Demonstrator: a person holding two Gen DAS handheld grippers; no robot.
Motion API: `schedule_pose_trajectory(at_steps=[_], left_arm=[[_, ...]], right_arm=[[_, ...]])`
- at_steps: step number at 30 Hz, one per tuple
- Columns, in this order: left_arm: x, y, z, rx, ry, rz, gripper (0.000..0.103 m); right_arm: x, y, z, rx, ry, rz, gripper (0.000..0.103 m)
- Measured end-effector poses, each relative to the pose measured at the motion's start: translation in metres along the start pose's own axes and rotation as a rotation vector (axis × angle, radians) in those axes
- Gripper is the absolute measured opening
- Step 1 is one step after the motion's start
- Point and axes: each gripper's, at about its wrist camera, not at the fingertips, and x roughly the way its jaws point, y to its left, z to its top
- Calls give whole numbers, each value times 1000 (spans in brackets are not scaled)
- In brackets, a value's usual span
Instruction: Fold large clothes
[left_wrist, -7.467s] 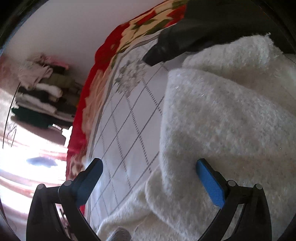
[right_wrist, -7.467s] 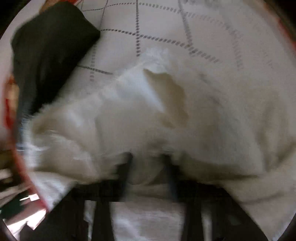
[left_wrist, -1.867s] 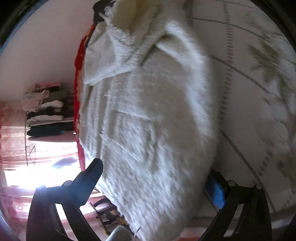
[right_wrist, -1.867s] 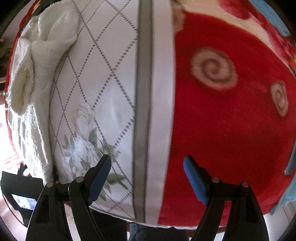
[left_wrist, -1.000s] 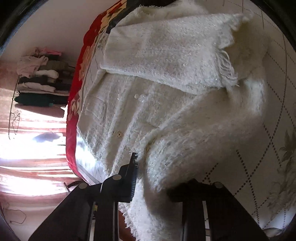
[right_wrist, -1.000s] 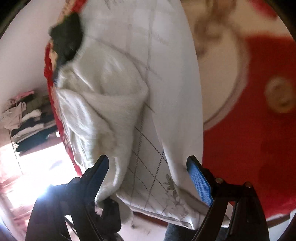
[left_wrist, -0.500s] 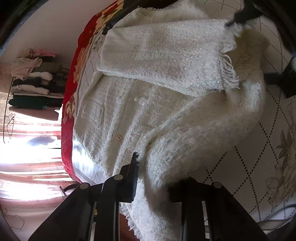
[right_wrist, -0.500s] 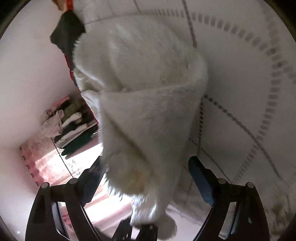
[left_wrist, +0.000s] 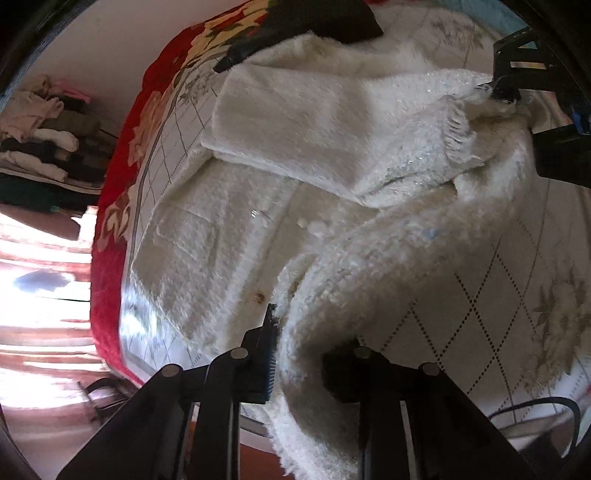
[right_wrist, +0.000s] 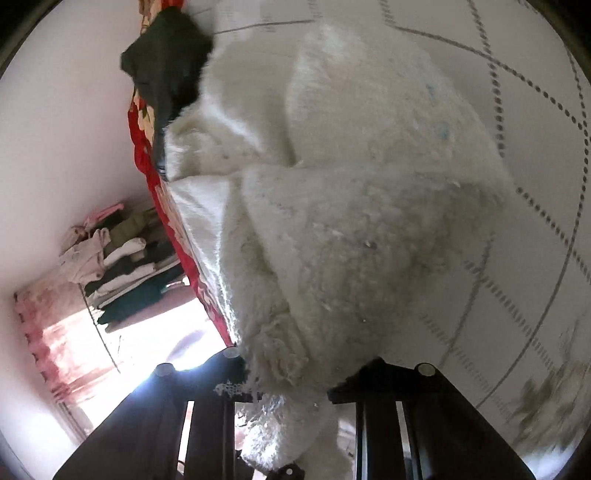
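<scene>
A fluffy white cardigan lies on a bed with a white diamond-patterned sheet. One sleeve is folded across its chest. My left gripper is shut on the cardigan's near edge and lifts it in a fold. My right gripper is shut on the cardigan near its upper edge; it also shows in the left wrist view at the far right.
A black garment lies at the head of the bed beyond the cardigan, also in the right wrist view. A red floral blanket edges the bed on the left. A rack of stacked clothes stands by the wall.
My right gripper has closed on the cardigan's upper edge. My left gripper stays shut on the near edge and has shifted slightly.
</scene>
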Motion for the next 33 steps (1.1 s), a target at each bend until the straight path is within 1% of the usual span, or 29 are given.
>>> schedule_pose_trajectory(at_steps=[1, 3, 4, 7, 9, 11, 13, 14, 15, 17, 18, 19, 20, 21, 22, 23, 24, 25, 26, 28, 29, 30, 31, 32, 33], left_arm=[[-3, 13, 2, -6, -8, -27, 18], [-7, 42, 7, -35, -20, -85, 17], [-8, 59, 10, -47, -26, -106, 17], [-4, 107, 24, -99, -44, -151, 17], [4, 133, 36, -120, -51, -157, 17], [22, 164, 49, -139, -45, -159, 17], [44, 194, 60, -200, -39, -177, 20], [60, 207, 66, -212, -25, -178, 22], [78, 219, 72, -219, -4, -187, 22], [108, 240, 79, -245, 34, -213, 24], [125, 250, 82, -266, 51, -222, 25], [139, 259, 83, -279, 61, -228, 29], [154, 267, 85, -292, 71, -222, 34], [167, 276, 85, -312, 88, -221, 47], [176, 284, 85, -331, 97, -235, 58], [186, 294, 84, -368, 108, -252, 64], [193, 301, 83, -401, 121, -260, 74], [198, 307, 81, -431, 129, -274, 79], [201, 313, 78, -465, 132, -286, 80], [200, 321, 70, -523, 139, -295, 90], [196, 322, 67, -539, 135, -292, 91], [191, 323, 64, -553, 131, -283, 91], [187, 324, 62, -566, 127, -278, 91], [181, 323, 59, -583, 122, -279, 92], [175, 322, 57, -595, 117, -278, 93]], right_arm=[[3, 23, -5, -13, -15, -15, 23], [-5, 46, -5, -41, -30, -40, 22], [0, 67, -8, -52, -39, -51, 22], [26, 134, -13, -118, -57, -105, 22], [56, 179, -12, -173, -57, -158, 21], [87, 214, -9, -195, -51, -194, 21], [130, 248, 1, -218, -48, -252, 22], [144, 260, 6, -232, -40, -276, 22], [166, 272, 13, -242, -38, -315, 22], [202, 282, 26, -253, -21, -384, 22], [213, 276, 30, -260, -8, -411, 24], [235, 280, 39, -266, 23, -441, 28], [244, 279, 41, -282, 48, -466, 32], [256, 283, 47, -298, 78, -485, 36], [263, 285, 51, -302, 104, -471, 47], [263, 282, 53, -307, 124, -439, 65], [259, 280, 55, -312, 142, -377, 72], [249, 282, 55, -330, 155, -312, 76], [240, 282, 54, -348, 155, -282, 76], [206, 276, 49, -386, 135, -230, 77], [183, 269, 47, -399, 102, -228, 78], [161, 260, 46, -408, 53, -248, 80], [136, 247, 44, -417, -15, -294, 82], [114, 234, 44, -421, -64, -329, 82], [102, 224, 46, -404, -103, -359, 84]])
